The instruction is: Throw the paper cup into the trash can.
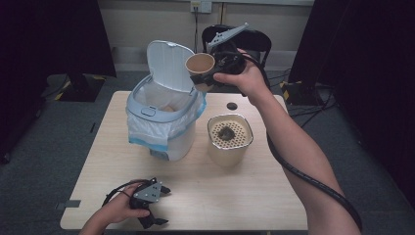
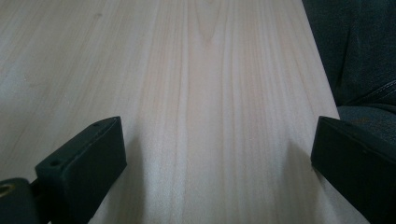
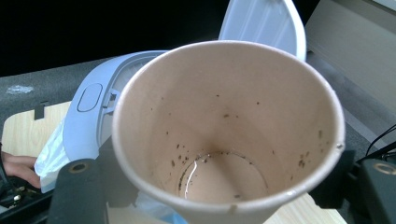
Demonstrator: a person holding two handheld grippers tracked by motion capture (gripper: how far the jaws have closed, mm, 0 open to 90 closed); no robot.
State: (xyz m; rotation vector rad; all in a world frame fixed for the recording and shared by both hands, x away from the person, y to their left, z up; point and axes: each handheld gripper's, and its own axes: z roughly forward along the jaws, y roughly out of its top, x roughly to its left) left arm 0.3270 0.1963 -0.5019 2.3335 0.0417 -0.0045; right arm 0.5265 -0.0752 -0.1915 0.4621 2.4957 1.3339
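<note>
My right gripper (image 1: 202,78) is raised behind the table's middle, shut on a brown paper cup (image 1: 199,63) just right of the open bin lid. The cup is tilted, its mouth turned towards the person. In the right gripper view the cup (image 3: 224,130) sits between the two jaws of the right gripper (image 3: 210,189), with dark specks on its wall and a little liquid at the bottom. Behind it is the pale blue bin (image 3: 93,112). My left gripper (image 1: 163,205) lies at the table's front left, open, and in its own view the left gripper (image 2: 219,154) has only bare wood between the jaws.
The bin (image 1: 161,115) has a white liner and a raised lid (image 1: 169,63), at the table's (image 1: 244,196) back left. A beige pot (image 1: 230,134) with a perforated insert and a dark clump stands right of it. A small black disc (image 1: 232,105) lies behind the pot. A chair (image 1: 254,39) stands beyond the table.
</note>
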